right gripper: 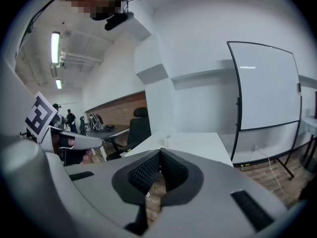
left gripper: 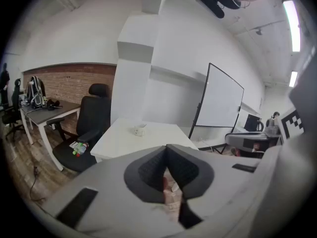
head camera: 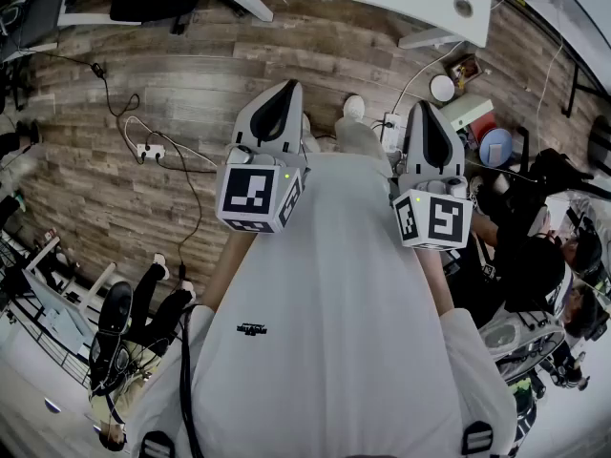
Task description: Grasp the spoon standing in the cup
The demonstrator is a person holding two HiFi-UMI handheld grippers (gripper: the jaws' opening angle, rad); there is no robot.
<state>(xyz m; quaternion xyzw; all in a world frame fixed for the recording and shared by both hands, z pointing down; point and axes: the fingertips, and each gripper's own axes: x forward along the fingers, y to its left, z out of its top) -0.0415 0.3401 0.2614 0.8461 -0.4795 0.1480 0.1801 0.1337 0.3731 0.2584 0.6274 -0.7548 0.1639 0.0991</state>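
1. I hold my left gripper (head camera: 284,89) and my right gripper (head camera: 423,108) close to my chest. Both have their dark ribbed jaws pressed fully together, with nothing between them.
2. The task's thing is well ahead of me. A small pale cup (left gripper: 140,130) stands alone on the white rectangular counter (left gripper: 124,142), near its middle and well apart from both grippers. The right gripper view shows the same cup (right gripper: 164,142) as a speck on the counter's top.
3. What the cup holds: a thin sliver seems to rise from its rim. I take it for the spoon, but it is too small to be sure. I cannot tell which way it leans or whether the cup holds anything else.
4. I judge the step in hand is the approach, and the grasp is not yet begun.
5. To do it well, I would walk up to the counter and choose one gripper. I would open its jaws before reaching the cup, not over it.
6. I would come down along the handle's line and close on the part above the rim. The cup looks light and could tip from a sideways nudge.
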